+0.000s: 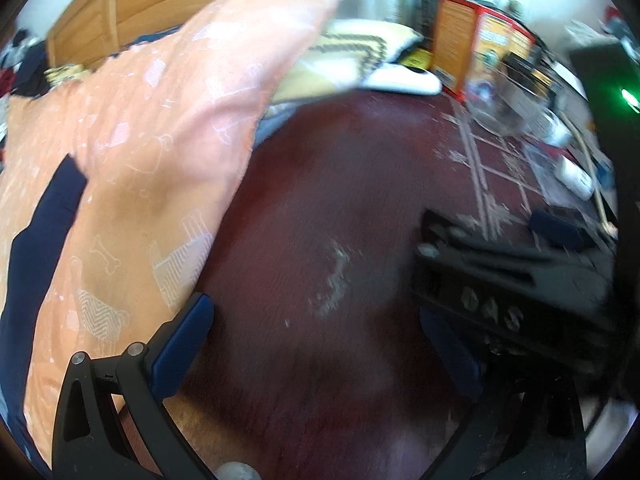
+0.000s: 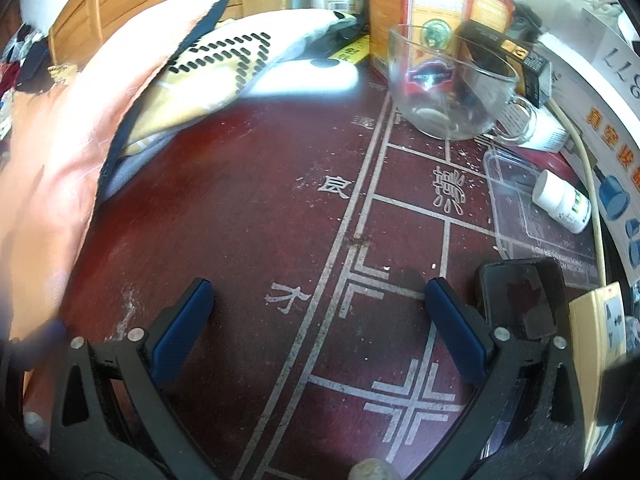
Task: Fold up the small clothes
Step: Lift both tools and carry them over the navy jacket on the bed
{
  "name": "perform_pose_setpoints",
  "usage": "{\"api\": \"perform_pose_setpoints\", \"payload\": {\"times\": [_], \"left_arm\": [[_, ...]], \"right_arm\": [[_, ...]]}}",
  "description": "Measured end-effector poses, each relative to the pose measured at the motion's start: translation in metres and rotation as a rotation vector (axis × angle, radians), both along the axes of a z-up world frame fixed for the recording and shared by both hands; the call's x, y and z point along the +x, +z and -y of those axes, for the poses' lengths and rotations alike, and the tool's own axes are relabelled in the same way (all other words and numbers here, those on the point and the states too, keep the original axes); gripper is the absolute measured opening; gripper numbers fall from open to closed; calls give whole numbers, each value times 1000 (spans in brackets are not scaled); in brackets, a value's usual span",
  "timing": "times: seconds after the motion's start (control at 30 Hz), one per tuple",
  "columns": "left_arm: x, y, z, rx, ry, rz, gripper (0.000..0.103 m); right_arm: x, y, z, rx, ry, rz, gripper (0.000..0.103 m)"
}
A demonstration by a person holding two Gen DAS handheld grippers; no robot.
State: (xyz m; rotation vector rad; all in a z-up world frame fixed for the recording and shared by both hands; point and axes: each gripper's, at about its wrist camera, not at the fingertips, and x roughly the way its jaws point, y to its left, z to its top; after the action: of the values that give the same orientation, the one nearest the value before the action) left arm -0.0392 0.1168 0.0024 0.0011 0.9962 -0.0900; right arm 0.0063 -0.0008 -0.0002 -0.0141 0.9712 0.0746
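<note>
At far left, the peach-orange printed cloth with pale dog and bone motifs and navy trim (image 1: 132, 168) hangs in a raised sheet over the left edge of the dark red tabletop painted with a white chess-board grid (image 2: 248, 216); neither of your claws touches it. In the right wrist view the same cloth fills the left border, its navy edge running down towards the tabletop. Just behind it lies a yellow and white folded textile with a black dashed pattern (image 2: 224, 68), resting on the tabletop's far side.

Your left claw (image 1: 320, 344) stands wide, its blue-padded fingers (image 1: 180, 348) well apart and nothing between them, only bare tabletop; the left finger sits close beside the hanging cloth. The view is blurred. To its right the black frame of your other tool crosses the picture.

Your right claw (image 2: 320, 332) is likewise spread wide and empty above the painted grid. Further right stand a clear glass cup with a handle (image 2: 448, 88), red and orange printed cartons (image 2: 432, 12) behind it, a clear plastic tray (image 2: 532, 208) holding a small white pill bottle (image 2: 564, 200), and a black smartphone (image 2: 520, 296) lying flat near the right finger.
</note>
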Motion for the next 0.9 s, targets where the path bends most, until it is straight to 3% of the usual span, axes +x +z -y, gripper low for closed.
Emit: {"api": "perform_pose_setpoints", "payload": {"times": [0.1, 0.27, 0.37, 0.5, 0.63, 0.73, 0.9], "left_arm": [[-18, 8, -5, -5, -66, 25, 103], [-87, 59, -51, 40, -9, 226, 103], [-151, 105, -103, 74, 124, 376, 103], [-259, 174, -173, 103, 381, 549, 103], [-358, 229, -208, 128, 542, 671, 103], [-423, 268, -221, 114, 617, 767, 103], [-506, 316, -207, 79, 615, 934, 103]], "right_arm": [[1, 7, 4, 65, 35, 38, 103], [-32, 48, 1, 142, 153, 200, 103], [-67, 87, -19, 158, 256, 326, 103], [-119, 143, -57, 264, 424, 490, 103], [-165, 187, -96, 371, 605, 603, 103], [-206, 217, -126, 410, 739, 702, 103], [-271, 255, -161, 503, 930, 858, 103]]}}
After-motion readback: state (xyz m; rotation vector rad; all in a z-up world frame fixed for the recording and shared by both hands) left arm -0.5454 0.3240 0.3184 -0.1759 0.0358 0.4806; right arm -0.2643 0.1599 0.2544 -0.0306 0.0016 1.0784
